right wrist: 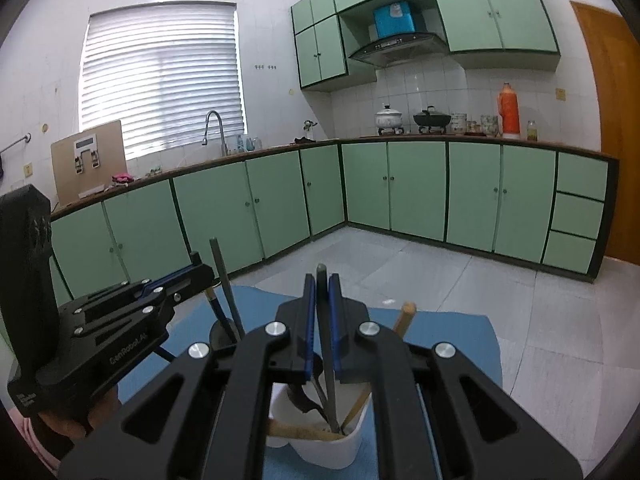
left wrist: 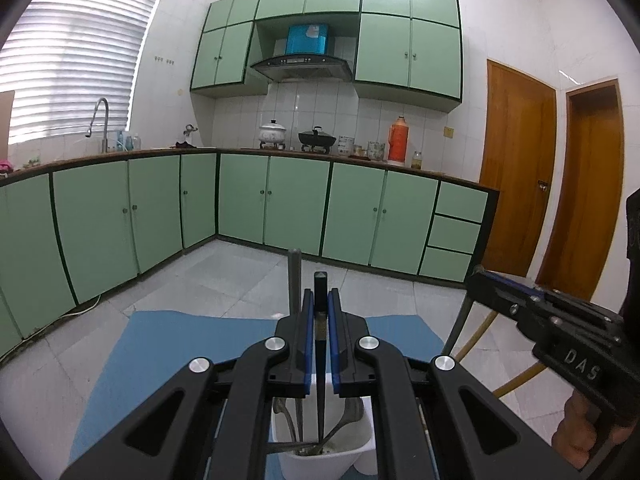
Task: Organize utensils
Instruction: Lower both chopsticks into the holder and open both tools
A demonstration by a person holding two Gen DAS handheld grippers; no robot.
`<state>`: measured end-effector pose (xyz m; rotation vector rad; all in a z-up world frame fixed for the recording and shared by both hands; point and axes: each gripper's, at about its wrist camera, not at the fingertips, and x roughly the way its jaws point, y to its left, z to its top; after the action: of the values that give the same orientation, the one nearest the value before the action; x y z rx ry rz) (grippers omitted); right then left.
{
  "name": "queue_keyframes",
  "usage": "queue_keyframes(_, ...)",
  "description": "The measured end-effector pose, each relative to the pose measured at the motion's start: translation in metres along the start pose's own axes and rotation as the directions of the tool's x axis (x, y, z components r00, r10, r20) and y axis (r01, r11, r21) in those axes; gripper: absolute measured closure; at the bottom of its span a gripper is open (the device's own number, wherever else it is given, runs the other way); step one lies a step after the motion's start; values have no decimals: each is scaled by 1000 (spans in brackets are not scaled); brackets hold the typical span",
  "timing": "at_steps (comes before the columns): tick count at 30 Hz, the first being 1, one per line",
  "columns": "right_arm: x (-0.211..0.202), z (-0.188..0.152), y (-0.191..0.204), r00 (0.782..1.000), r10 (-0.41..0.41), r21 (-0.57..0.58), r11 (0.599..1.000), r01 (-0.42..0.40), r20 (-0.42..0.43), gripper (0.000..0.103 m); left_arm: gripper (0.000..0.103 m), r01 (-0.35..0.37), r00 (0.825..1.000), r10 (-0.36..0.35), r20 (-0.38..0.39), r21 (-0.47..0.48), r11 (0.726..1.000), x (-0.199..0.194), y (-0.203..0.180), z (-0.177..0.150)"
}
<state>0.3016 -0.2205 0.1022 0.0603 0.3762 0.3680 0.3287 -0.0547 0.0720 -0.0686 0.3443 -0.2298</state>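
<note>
Each utensil is held upright over a white holder on the blue mat.
The left gripper (left wrist: 320, 300) is pinched on a dark utensil (left wrist: 320, 360) whose long axis runs straight down into the holder (left wrist: 320, 460) directly below, near the mat's (left wrist: 140, 360) middle. The right gripper (right wrist: 322, 300) is closed around a grey utensil (right wrist: 328, 368), also steeply upright, its tip already inside the same holder among wooden handles (right wrist: 304, 432); how firmly it is pinched cannot be told.
</note>
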Motion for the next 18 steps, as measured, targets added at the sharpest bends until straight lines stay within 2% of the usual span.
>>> queue_keyframes(2, -7, 2, -3, 1000, 0, 20, 1000, 0, 18, 85, 92, 4, 1000, -4, 0, -2, 1000, -3, 0, 1)
queue_keyframes(4, -16, 6, -7, 999, -4, 40, 999, 2, 43, 80, 81, 4, 1000, -4, 14, -6, 1000, -8, 0, 3)
queue_keyframes(5, -21, 7, -9, 998, -6, 46, 999, 4, 55, 78, 79, 4, 1000, -4, 23, -8, 1000, -12, 0, 4)
queue_keyframes(8, -40, 11, -13, 994, -28, 63, 998, 22, 102, 65, 71, 8, 999, -7, 51, -6, 1000, -25, -1, 8)
queue_keyframes(11, -58, 11, -18, 989, -46, 79, 996, 35, 138, 50, 55, 9, 997, -8, 78, -11, 1000, -40, -1, 10)
queue_keyframes(13, -70, 8, -20, 985, -63, 93, 995, 49, 160, 36, 48, 11, 995, -9, 97, -15, 1000, -51, -2, 10)
queue_keyframes(18, -96, -5, -25, 980, -81, 127, 990, 59, 183, 26, 37, 5, 992, -4, 123, -10, 1000, -74, -3, 3)
